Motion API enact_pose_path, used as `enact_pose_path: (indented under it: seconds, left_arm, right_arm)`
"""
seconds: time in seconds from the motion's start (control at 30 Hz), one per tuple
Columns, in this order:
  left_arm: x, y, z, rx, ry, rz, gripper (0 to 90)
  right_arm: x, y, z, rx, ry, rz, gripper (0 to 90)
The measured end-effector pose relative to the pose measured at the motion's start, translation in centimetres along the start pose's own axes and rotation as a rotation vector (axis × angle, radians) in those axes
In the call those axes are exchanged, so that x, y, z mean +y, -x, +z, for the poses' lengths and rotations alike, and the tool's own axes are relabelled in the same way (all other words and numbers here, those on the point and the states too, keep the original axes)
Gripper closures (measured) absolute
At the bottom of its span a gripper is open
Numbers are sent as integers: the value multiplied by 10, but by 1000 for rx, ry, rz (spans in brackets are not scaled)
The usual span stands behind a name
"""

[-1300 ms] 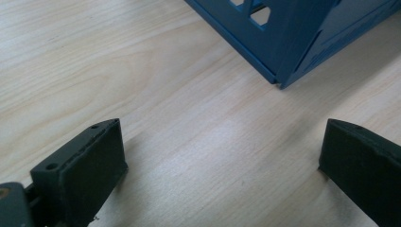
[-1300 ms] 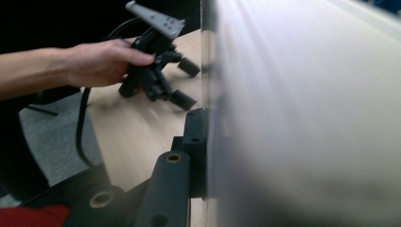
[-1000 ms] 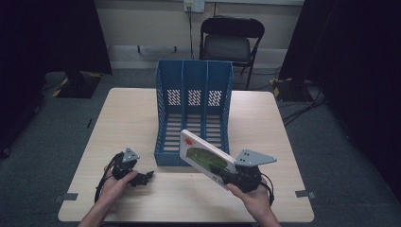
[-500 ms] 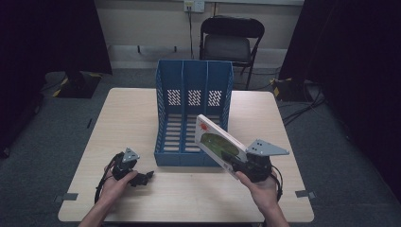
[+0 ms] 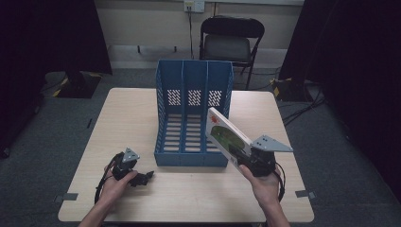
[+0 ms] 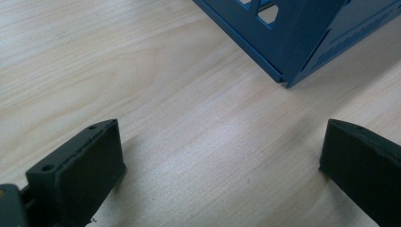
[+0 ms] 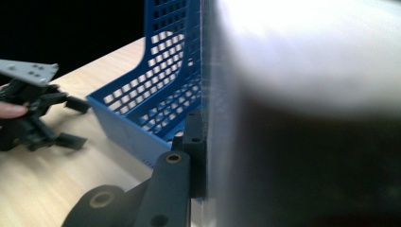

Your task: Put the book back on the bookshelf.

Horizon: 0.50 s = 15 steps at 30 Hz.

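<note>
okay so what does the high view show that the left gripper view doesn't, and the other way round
High view alone: the right gripper shut on a book, tilted beside the rack's right slot, a folding chair behind the table, and the left hand. Left gripper view alone: its two black fingers close up, wide apart over bare wood. Both share the blue file rack and the wooden table.
</note>
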<state>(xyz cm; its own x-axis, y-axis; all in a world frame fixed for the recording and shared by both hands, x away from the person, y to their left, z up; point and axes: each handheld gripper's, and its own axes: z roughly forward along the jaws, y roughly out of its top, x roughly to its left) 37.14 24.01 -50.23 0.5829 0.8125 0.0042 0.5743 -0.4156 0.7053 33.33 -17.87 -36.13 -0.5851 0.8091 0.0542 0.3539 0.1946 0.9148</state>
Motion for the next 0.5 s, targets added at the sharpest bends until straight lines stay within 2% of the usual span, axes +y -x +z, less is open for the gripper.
enact_pose_path:
  seconds: [0.3, 0.5]
  left_arm:
    - [0, 0, 0, 0, 0, 0, 0]
    - [0, 0, 0, 0, 0, 0, 0]
  right_arm:
    - [10, 6, 15, -98, 4, 34, 762]
    - [16, 6, 29, -127, 4, 42, 762]
